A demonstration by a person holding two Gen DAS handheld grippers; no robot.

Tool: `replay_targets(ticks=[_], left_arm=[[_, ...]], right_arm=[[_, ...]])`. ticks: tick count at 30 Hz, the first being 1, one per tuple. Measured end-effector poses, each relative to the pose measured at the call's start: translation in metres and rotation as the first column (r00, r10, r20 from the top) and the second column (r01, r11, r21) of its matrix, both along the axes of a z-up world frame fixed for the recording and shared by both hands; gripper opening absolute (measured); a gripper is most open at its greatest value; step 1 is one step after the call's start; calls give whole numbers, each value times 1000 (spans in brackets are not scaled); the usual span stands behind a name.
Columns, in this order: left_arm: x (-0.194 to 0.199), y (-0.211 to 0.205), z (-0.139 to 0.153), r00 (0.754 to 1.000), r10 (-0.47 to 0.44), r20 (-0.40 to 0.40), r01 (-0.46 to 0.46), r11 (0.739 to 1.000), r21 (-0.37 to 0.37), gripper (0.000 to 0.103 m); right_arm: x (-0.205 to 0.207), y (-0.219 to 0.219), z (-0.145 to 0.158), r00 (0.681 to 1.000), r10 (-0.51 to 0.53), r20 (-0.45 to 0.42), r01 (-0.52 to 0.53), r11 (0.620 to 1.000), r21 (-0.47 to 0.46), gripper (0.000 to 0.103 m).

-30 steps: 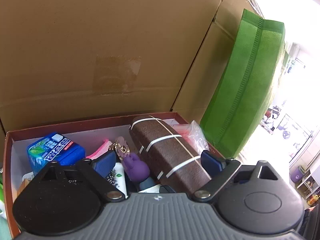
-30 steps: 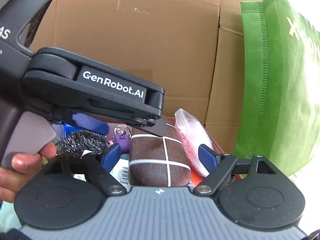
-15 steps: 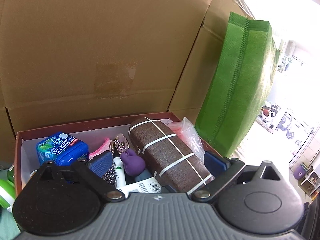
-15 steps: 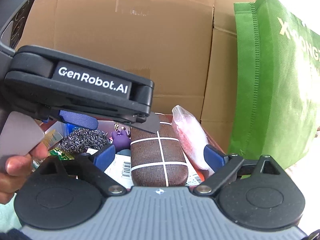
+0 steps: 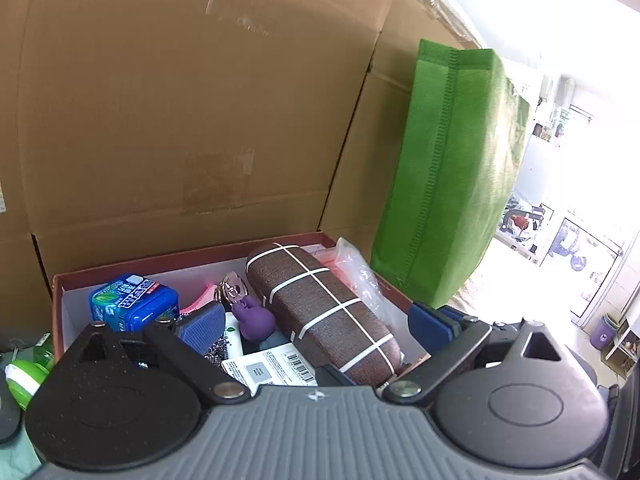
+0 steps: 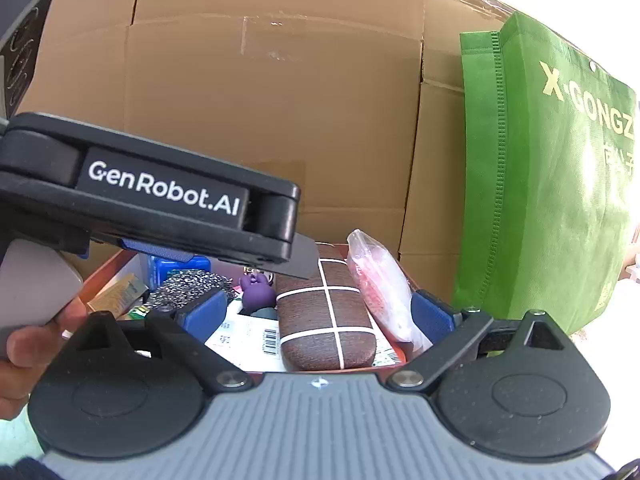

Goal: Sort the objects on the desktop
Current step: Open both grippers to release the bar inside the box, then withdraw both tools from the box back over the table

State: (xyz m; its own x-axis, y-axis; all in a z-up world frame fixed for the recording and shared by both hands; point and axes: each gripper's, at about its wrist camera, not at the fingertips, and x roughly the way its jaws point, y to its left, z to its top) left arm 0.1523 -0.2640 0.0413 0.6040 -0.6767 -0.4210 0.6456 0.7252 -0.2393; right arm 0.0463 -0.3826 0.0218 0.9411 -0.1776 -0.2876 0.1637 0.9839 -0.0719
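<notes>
A red-rimmed box (image 5: 180, 258) holds a brown striped glasses case (image 5: 320, 308), a blue gum tub (image 5: 134, 300), a purple bunny keychain (image 5: 256, 318), a steel scrubber (image 6: 188, 284) and a clear bag of pink bits (image 5: 360, 276). My left gripper (image 5: 316, 320) hangs open just above the box's near side, holding nothing. My right gripper (image 6: 318, 314) is also drawn back, its jaws opening wide. The case (image 6: 324, 320) lies in the box in line with them, and the blue pads (image 6: 204, 312) stand off it. The left tool's black housing (image 6: 160, 192) crosses the right wrist view, held by a hand (image 6: 24, 344).
Tall cardboard walls (image 5: 180, 100) stand right behind the box. A green fabric bag (image 5: 452, 176) stands at the box's right end. A white barcode label (image 5: 276, 368) lies near the front of the box. A green-and-white object (image 5: 22, 376) lies outside its left end.
Both grippers have drawn back and risen a little from the box, so more of its contents shows. The right gripper's jaws have spread wider. The items in the box have not moved.
</notes>
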Motion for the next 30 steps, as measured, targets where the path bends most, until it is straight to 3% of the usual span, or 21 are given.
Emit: replay_targets(ticks=[14, 30], left_arm=[[-31, 36, 15, 997, 15, 79, -15, 1000, -6, 102], [-86, 142, 0, 986, 154, 69, -152, 988, -39, 102]], right_arm=[[-1, 28, 4, 998, 62, 8, -62, 998, 1, 97], [-21, 125, -7, 964, 266, -27, -267, 962, -47, 97]])
